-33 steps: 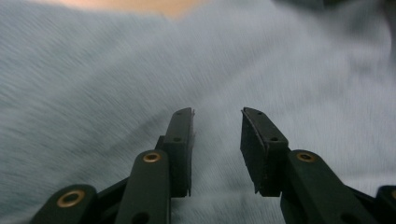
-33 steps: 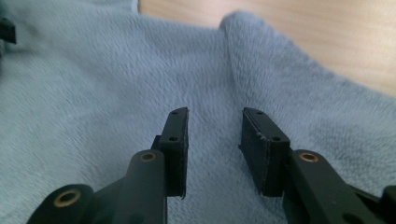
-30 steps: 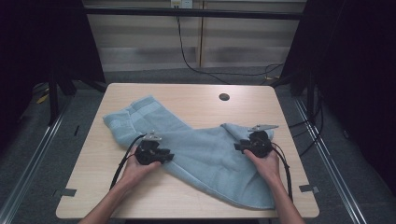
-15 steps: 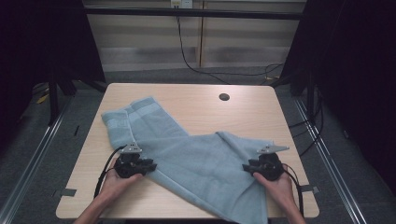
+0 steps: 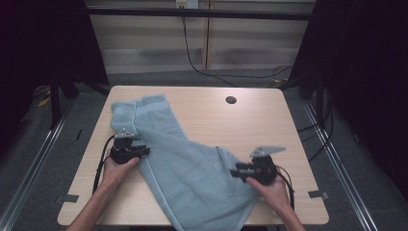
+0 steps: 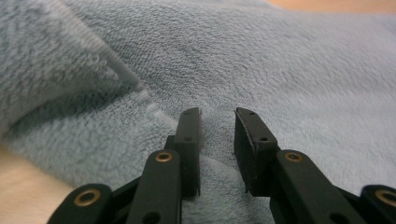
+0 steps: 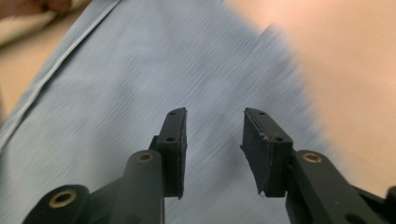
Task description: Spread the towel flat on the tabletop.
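The main risk we see is a grab that takes too much or too little of the light blue towel. It lies in layers, with a folded flap and a hemmed band running just left of our left gripper in the left gripper view. If those jaws close where they now hover, they could pinch two layers at once and drag the whole fold instead of a single edge. On the right, the right gripper view is blurred, so we judge that hand to be in motion; closing in that state could catch only loose pile, or miss the edge and scrape the wooden table. The near end of the towel also hangs over the near edge of the table, so a one-sided pull could slide it off.

The towel runs diagonally, from the far left corner of the table down to the near middle. Our left gripper sits at its left edge, about halfway along, jaws spread a little over the cloth with nothing between them. Our right gripper is at the towel's right edge, nearer us, and its jaws have just been opening; they stand apart above the cloth, empty.
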A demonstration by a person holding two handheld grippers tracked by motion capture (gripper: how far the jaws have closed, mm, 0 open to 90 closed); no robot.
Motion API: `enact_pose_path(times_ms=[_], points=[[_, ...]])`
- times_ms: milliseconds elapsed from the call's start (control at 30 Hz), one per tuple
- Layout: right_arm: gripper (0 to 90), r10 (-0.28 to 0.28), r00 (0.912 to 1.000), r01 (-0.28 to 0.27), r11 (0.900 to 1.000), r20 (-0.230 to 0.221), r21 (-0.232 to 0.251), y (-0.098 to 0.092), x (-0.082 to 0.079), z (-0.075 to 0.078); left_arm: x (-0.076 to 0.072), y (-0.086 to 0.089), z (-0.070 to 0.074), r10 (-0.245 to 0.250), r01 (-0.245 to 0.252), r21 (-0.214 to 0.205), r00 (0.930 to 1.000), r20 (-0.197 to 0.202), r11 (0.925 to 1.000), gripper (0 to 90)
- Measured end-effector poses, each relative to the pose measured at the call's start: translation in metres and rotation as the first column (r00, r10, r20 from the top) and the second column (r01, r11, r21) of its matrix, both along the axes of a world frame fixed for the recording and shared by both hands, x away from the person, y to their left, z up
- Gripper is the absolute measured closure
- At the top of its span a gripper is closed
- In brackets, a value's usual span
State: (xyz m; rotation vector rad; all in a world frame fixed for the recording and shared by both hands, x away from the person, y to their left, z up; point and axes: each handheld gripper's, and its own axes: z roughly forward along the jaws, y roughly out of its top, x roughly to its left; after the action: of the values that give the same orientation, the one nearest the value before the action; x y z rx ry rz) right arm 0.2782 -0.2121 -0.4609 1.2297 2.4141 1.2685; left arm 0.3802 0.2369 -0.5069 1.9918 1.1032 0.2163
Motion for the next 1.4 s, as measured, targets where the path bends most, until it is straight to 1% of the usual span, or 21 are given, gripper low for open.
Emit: enact_pose_path(times_ms=[33, 100, 200, 267, 300, 333, 400, 500, 600, 667, 733, 767, 833, 967, 1067, 1100, 1167, 1200, 1267, 1333, 1400], points=[[57.0, 0.004, 0.9999, -0.004, 1.0000, 0.015, 0.003, 0.008, 0.028, 0.001, 0.001, 0.000, 0.001, -0.002, 0.002, 0.002, 1.0000, -0.002, 1.0000, 65.7], [56.3, 0.005, 0.9999, -0.005, 1.0000, 0.016, 0.006, 0.013, 0.038, 0.000, -0.003, -0.004, 0.003, -0.024, 0.024, 0.019, 0.9997, -0.001, 0.9995, 62.4], [53.7, 0.013, 0.9999, -0.013, 0.9994, 0.001, -0.032, 0.037, 0.079, -0.011, -0.015, -0.013, 0.009, -0.092, 0.092, -0.012, 0.9957, 0.014, 0.9957, 61.0], [53.6, 0.011, 0.9999, -0.012, 0.9995, -0.012, -0.030, 0.038, 0.085, -0.014, -0.026, -0.021, 0.014, -0.158, 0.158, -0.029, 0.9872, 0.021, 0.9869, 60.7], [53.6, 0.001, 0.9990, -0.002, 0.9997, -0.045, -0.024, 0.041, 0.093, -0.020, -0.030, -0.025, 0.014, -0.180, 0.180, -0.039, 0.9836, 0.014, 0.9829, 60.1], [54.8, -0.015, 0.9986, 0.013, 0.9993, -0.051, -0.036, 0.041, 0.096, -0.023, -0.036, -0.031, 0.015, -0.212, 0.212, -0.024, 0.9773, 0.007, 0.9770, 59.7], [74.0, -0.009, 0.9965, 0.008, 0.9998, -0.083, -0.018, 0.040, 0.099, -0.030, -0.048, -0.041, 0.011, -0.261, 0.261, 0.026, 0.9653, -0.008, 0.9650, 59.1], [84.9, -0.051, 0.9980, 0.051, 0.9987, -0.037, 0.001, 0.030, 0.089, -0.028, -0.062, -0.041, 0.007, -0.254, 0.254, 0.074, 0.9671, 0.002, 0.9645, 59.0], [86.2, -0.098, 0.9952, 0.098, 0.9952, 0.008, -0.004, 0.012, 0.077, -0.017, -0.069, -0.032, 0.005, -0.227, 0.225, 0.078, 0.9735, 0.023, 0.9712, 60.7], [86.3, -0.130, 0.9910, 0.129, 0.9914, 0.032, 0.019, -0.002, 0.068, -0.009, -0.072, -0.028, 0.005, -0.211, 0.208, 0.084, 0.9770, 0.030, 0.9745, 62.1], [86.6, -0.138, 0.9893, 0.136, 0.9900, 0.046, 0.036, -0.015, 0.057, -0.002, -0.072, -0.025, 0.006, -0.205, 0.200, 0.107, 0.9782, 0.033, 0.9739, 62.4], [86.7, -0.146, 0.9878, 0.144, 0.9890, 0.054, 0.031, -0.019, 0.049, 0.000, -0.071, -0.024, 0.006, -0.202, 0.198, 0.094, 0.9790, 0.030, 0.9756, 63.6], [86.7, -0.149, 0.9877, 0.148, 0.9884, 0.047, 0.035, -0.025, 0.034, 0.002, -0.066, -0.025, 0.005, -0.197, 0.194, 0.087, 0.9799, 0.030, 0.9771, 64.9], [86.8, -0.153, 0.9877, 0.154, 0.9875, 0.029, -0.032, -0.027, 0.004, -0.007, -0.054, -0.035, 0.005, -0.205, 0.200, 0.115, 0.9781, 0.036, 0.9731, 66.0], [86.7, -0.165, 0.9861, 0.166, 0.9846, 0.016, -0.054, -0.032, -0.017, -0.012, -0.043, -0.046, 0.004, -0.192, 0.188, 0.101, 0.9806, 0.039, 0.9771, 66.0], [86.7, -0.167, 0.9859, 0.167, 0.9840, 0.016, -0.061, -0.033, -0.022, -0.012, -0.039, -0.052, 0.004, -0.203, 0.199, 0.092, 0.9786, 0.036, 0.9757, 65.9], [86.6, -0.189, 0.9819, 0.190, 0.9782, 0.018, -0.084, -0.039, -0.035, -0.016, -0.035, -0.061, 0.003, -0.211, 0.210, 0.030, 0.9775, 0.005, 0.9771, 64.4], [86.4, -0.194, 0.9807, 0.195, 0.9755, 0.020, -0.101, -0.042, -0.038, -0.018, -0.037, -0.065, 0.003, -0.242, 0.243, 0.024, 0.9701, -0.005, 0.9698, 62.2], [85.8, -0.219, 0.9757, 0.218, 0.9718, -0.003, -0.090, -0.050, -0.040, -0.023, -0.045, -0.071, 0.005, -0.279, 0.279, 0.051, 0.9602, -0.004, 0.9589, 61.1], [83.0, -0.244, 0.9697, 0.242, 0.9680, -0.020, -0.067, -0.061, -0.038, -0.027, -0.056, -0.071, 0.007, -0.289, 0.289, 0.056, 0.9572, -0.016, 0.9556, 57.9], [79.3, -0.254, 0.9671, 0.253, 0.9643, -0.010, -0.079, -0.064, -0.035, -0.026, -0.070, -0.069, 0.009, -0.305, 0.304, 0.090, 0.9523, -0.002, 0.9484, 55.1]])
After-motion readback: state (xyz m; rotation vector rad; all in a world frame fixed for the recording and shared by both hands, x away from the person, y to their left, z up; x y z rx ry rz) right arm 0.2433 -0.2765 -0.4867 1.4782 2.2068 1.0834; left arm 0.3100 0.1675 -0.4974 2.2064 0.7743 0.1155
